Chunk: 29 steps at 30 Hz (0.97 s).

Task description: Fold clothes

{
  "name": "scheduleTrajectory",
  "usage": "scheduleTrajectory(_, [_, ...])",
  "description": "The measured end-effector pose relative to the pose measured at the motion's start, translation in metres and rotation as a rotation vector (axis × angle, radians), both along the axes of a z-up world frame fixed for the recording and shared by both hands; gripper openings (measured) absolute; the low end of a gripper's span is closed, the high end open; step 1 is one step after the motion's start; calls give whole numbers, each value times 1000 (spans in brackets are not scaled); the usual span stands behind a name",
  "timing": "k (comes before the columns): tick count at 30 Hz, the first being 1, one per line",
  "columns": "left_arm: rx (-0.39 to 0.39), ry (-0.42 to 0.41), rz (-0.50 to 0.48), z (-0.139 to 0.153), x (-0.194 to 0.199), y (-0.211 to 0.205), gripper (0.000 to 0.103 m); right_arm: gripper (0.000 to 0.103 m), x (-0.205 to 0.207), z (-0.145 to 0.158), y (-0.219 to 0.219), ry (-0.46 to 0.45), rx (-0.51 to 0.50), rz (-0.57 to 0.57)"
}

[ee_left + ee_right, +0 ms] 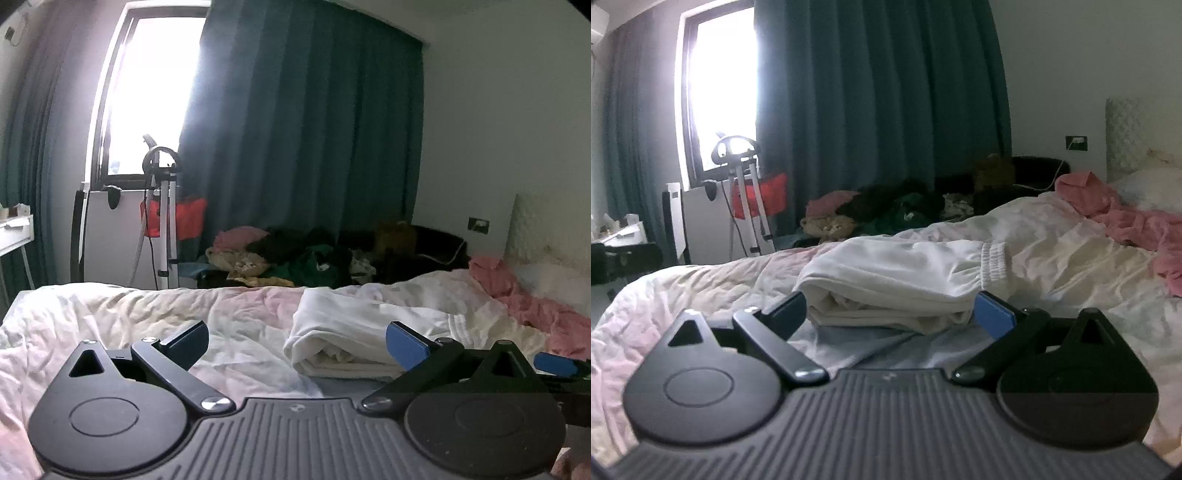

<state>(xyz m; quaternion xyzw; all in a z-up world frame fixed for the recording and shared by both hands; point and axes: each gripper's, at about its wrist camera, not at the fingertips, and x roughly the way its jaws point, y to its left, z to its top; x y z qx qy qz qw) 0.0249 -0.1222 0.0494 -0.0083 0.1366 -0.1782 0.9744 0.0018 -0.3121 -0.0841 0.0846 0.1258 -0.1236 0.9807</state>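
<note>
Rumpled pale bedding [1071,254] filling the foreground, with teal curtains [886,110] and a bright window [718,81] behind it. Beyond the bedding's far edge, a dark heap of unsorted clothes [901,210]; on its right side, a pink garment [1115,214] lying loose. Near the middle of the bedding, a white garment [897,273], already folded into a thick flat bundle, elastic cuff or waistband [993,262] at its right end. Long axis running left to right across the bedding, layered open edge facing the cameras, rounded fold toward the left. Right gripper [890,314] low at the bundle's near edge, jaws spread wide to either side of it, pinching nothing. Left gripper [295,341] just left of the bundle, jaws likewise spread and empty. Likely step: the fold on this piece finished or close to it. Next move probably a last tidy or a lift aside, calling for both jaws closing under the near edge without spilling the layers.
</note>
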Motion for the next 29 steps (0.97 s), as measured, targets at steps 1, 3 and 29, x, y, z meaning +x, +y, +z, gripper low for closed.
scheduleTrajectory(1, [-3,2,3,-1,2,1,103,99,-1,0,0,-4,0,-1])
scheduleTrajectory(3, [1,13,20,-2,6,1,103,99,0,-1,0,0,2,-1])
scheduleTrajectory(29, [17,28,54,-2,2,-13,103,99,5,-4,-2,37,24,10])
